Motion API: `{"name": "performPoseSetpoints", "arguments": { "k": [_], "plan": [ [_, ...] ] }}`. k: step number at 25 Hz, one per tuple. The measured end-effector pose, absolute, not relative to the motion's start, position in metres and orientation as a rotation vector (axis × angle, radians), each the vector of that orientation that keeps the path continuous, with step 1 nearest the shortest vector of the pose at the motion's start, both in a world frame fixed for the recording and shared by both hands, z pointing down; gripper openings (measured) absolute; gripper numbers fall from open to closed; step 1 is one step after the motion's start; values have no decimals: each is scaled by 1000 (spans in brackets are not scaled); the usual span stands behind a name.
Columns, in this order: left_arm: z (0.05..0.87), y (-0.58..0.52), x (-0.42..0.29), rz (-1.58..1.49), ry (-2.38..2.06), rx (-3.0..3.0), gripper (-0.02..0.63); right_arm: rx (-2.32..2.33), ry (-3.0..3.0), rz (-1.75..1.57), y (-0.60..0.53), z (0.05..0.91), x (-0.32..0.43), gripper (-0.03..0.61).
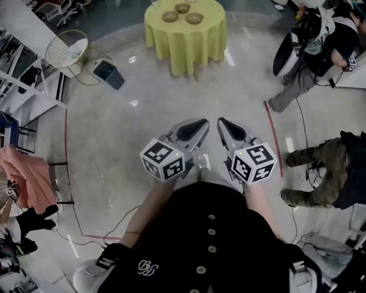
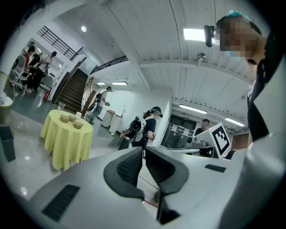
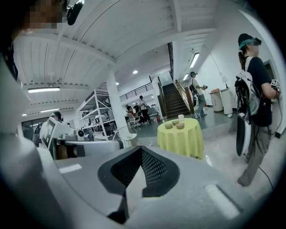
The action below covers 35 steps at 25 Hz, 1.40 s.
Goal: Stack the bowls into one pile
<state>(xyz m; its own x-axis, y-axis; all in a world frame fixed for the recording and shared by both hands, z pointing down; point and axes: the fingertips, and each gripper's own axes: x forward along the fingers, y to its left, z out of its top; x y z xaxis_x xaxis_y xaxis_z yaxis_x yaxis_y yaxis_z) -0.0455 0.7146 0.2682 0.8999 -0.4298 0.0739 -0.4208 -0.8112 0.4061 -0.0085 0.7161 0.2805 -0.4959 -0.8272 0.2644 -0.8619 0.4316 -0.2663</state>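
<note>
3 bowls are seen on a round table [image 1: 186, 43] that is covered with a yellow cloth. The table is far off, at the top of the head view. The bowls are not piled. They are set apart from each other: the back bowl [image 1: 182, 8] is in the middle, and the left bowl [image 1: 170, 16] and the right bowl [image 1: 194, 18] are nearer the front. In the left gripper view a white cup [image 2: 78, 115] is seen just behind the bowls.

The left gripper [image 1: 193, 130] and the right gripper [image 1: 230, 131] are held side by side, close to the person's body. Both are pointed towards the table but are kept well apart from it, with shiny grey floor in between.

In the left gripper view the 2 jaws are seen pressed together at their tips, and nothing is held between them. In the right gripper view the jaws are closed in the same way, and nothing is held there either.

A dark box [image 1: 107, 73] is seen on the floor to the left of the table, near a round white wire thing [image 1: 67, 48]. A red line [image 1: 273, 134] is marked on the floor just right of the grippers. A person with a bag [image 1: 311, 46] is seen at the top right, well apart from the table. A pink cloth [image 1: 26, 177] is seen at the left edge.
</note>
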Motion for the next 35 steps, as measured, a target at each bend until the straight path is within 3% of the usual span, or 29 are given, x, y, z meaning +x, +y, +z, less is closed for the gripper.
{"name": "performPoseSetpoints", "arguments": {
  "k": [23,35],
  "plan": [
    [282,667,-83,-35,-592,2618,32,1620,-2546,605,669,291,-42,5],
    [288,518,-36,-49,-683,2557,32,1549,-2598,618,517,294,5,5]
  ]
}}
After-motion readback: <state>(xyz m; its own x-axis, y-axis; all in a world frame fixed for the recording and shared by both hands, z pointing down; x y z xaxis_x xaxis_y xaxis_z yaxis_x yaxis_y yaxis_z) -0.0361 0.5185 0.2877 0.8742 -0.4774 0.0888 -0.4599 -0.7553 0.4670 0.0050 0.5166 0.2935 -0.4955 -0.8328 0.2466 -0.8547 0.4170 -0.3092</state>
